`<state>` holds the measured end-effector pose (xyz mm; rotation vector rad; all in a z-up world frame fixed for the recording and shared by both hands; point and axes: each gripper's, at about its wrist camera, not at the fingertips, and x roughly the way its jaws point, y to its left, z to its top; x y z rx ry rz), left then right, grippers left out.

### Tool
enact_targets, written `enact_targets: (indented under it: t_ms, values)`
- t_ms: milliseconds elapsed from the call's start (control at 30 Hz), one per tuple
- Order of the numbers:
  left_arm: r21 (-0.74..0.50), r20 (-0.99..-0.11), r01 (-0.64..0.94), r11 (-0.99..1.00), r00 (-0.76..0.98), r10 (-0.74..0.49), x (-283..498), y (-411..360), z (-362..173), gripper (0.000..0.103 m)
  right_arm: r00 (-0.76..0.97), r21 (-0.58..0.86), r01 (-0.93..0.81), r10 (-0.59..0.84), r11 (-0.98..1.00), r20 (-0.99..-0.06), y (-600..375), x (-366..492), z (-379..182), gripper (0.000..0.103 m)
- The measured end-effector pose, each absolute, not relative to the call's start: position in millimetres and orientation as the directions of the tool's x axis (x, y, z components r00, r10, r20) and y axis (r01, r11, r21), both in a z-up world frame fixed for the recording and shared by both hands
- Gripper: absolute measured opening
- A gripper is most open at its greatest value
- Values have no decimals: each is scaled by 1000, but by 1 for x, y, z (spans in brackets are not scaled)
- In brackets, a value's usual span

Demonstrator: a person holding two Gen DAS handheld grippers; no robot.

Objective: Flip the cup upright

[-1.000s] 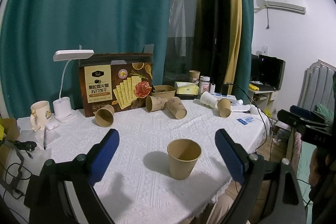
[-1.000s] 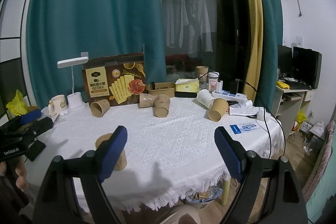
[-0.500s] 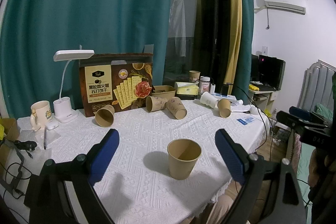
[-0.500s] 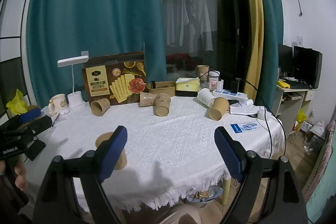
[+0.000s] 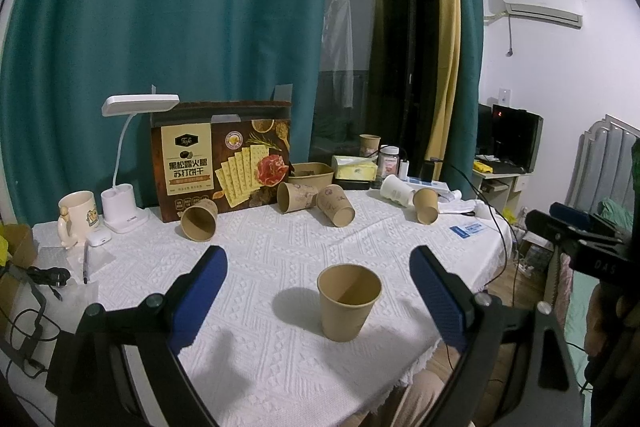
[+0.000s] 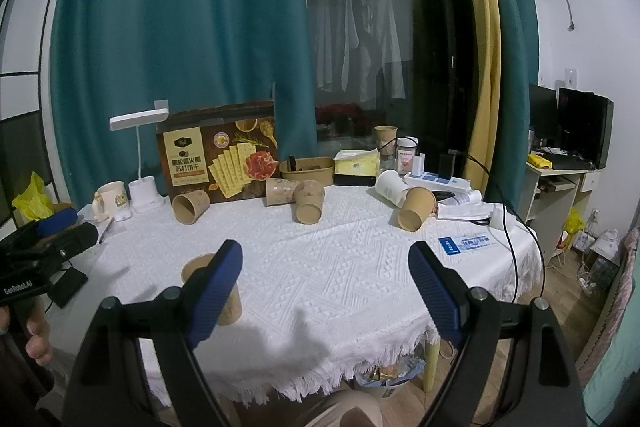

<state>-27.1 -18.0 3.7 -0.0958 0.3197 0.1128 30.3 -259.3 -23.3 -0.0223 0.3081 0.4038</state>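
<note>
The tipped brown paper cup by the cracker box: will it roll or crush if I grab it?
Likely both. The tipped paper cup lies on its side, so a nudge probably rolls it in a curve. Its thin, empty wall looks light and easily dented.

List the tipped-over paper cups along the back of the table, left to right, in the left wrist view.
Plain brown cup → printed cup → second printed cup → white cup → small brown cup.
</note>
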Motion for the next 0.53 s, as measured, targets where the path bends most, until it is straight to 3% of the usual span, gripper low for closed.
enact_targets:
  t_ms: [533]
  values:
    - [-75,-313,-129,989,945,99,-28,-21,5,93,874,35,-391,383,920,-299,-259,30,-23,83]
